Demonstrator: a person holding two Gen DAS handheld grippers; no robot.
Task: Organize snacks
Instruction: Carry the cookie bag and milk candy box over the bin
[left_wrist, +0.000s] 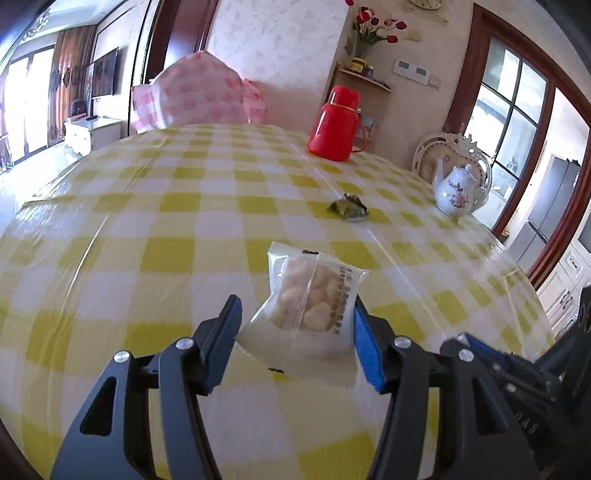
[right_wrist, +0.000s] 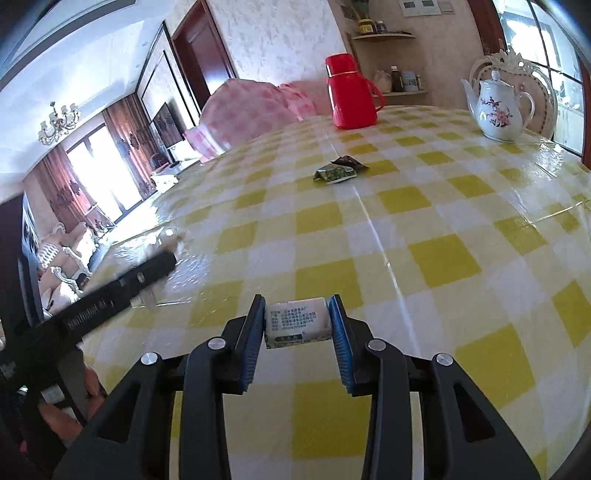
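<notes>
- The left gripper (left_wrist: 297, 321) holds a clear cracker packet (left_wrist: 308, 306) between its blue pads, jaws set fairly narrow on the wrapper's sides, the packet lifted above the table (left_wrist: 147, 229).
- The packet stands tilted, its top edge leaning toward 12 o'clock, round pale crackers showing through the film.
- The right gripper (right_wrist: 297, 321) clamps a small white wrapped snack (right_wrist: 297, 322), jaws narrow, both pads pressed on its ends; printed text faces up.
- Two small snacks lie loose on the yellow-and-white check cloth, a green wrapper (right_wrist: 334, 173) and a dark wrapper (right_wrist: 349, 161), touching each other, toward 12 o'clock from the right gripper.
- From the left wrist view the same pair (left_wrist: 349, 208) sits at about 1 o'clock from the held packet, well apart from it.
- A red flask (right_wrist: 351, 92) stands upright at the far edge, 12 o'clock.
- A white teapot (right_wrist: 496, 107) with a pink flower pattern stands at 2 o'clock, near the table's right rim, with an ornate white chair back (left_wrist: 428, 151) just behind it.
- A chair in pink check cloth (left_wrist: 199, 96) rises beyond the far edge at 11 o'clock.
- In the right wrist view, the left gripper's black body (right_wrist: 110, 291) shows blurred at 9 o'clock.
- Red flowers (left_wrist: 376, 24) stand on a wall shelf behind the flask.
</notes>
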